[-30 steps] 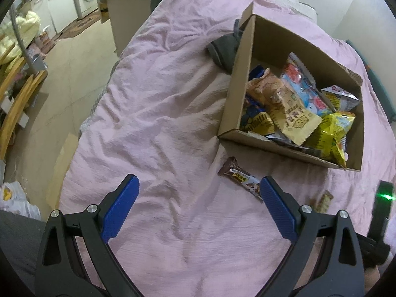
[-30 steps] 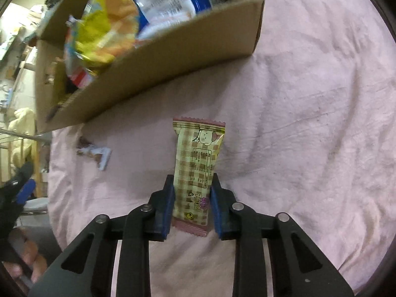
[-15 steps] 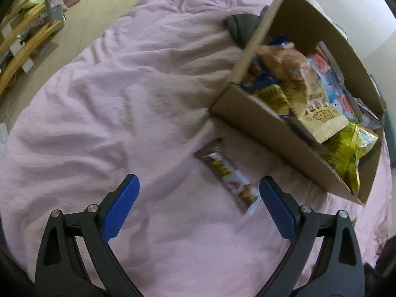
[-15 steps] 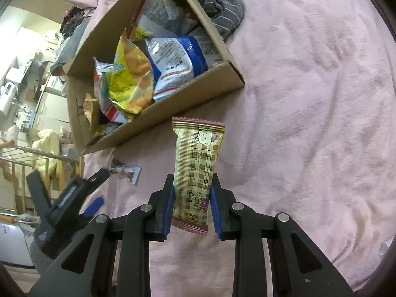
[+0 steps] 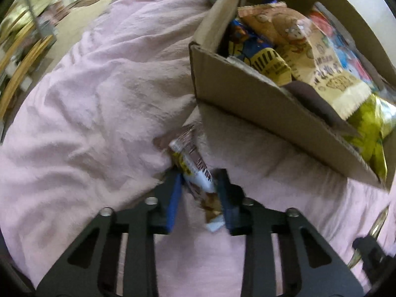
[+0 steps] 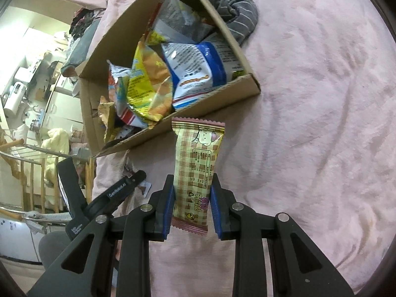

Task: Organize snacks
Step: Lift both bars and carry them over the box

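Left gripper [image 5: 199, 195]: jaws just closed onto brown bar [image 5: 195, 170]; confirm hold, then lift. Right gripper [image 6: 190, 203] clamps checked bar [image 6: 196, 165]; carry over box [image 6: 247, 84], then release.

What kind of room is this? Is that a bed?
Probably a bedroom in a small home. The cardboard box of snacks sits on a wrinkled pink bedsheet that looks like a bed. A wooden drying rack and white cabinets stand beyond it.
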Available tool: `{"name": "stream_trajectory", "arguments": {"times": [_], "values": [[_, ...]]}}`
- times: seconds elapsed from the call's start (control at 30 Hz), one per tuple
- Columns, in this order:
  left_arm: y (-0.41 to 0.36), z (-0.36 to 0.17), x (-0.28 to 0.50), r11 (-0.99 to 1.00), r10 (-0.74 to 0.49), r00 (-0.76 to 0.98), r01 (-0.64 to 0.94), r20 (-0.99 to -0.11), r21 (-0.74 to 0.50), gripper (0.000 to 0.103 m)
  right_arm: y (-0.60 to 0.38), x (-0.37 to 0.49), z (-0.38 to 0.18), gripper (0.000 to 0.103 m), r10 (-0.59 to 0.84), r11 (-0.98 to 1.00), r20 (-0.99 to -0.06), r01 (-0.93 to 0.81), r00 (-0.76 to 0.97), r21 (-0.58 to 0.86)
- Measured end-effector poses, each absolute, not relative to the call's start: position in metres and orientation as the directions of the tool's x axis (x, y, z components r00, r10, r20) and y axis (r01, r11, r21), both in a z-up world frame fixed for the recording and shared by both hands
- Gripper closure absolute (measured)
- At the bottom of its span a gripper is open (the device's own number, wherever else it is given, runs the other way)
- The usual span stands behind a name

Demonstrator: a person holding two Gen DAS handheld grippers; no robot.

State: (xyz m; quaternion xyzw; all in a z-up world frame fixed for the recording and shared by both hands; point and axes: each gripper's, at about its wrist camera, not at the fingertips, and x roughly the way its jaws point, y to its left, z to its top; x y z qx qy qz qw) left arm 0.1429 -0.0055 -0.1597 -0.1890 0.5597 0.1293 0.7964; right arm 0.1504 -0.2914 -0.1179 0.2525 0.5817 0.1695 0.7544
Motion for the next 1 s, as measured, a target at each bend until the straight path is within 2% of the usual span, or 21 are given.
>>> {"name": "stream_trajectory", "arguments": {"times": [0.07, 0.4, 1.0], "values": [[0.000, -0.159, 0.140, 0.911, -0.032, 0.339, -0.377, -0.940, -0.167, 0.088, -0.289, 0.149, -0.117, 0.075, 0.557, 0.812, -0.789, 0.030, 0.259, 0.583], [-0.005, -0.131, 0.115, 0.964, -0.058, 0.333, -0.225, -0.941, -0.139, 0.089, -0.275, 0.146, -0.111, 0.075, 0.562, 0.818, -0.790, -0.027, 0.244, 0.574], [0.009, -0.057, 0.106, 0.983, -0.040, 0.469, -0.141, -0.882, -0.119, 0.089, -0.260, 0.138, -0.086, 0.075, 0.585, 0.808, -0.759, -0.128, 0.285, 0.575]]}}
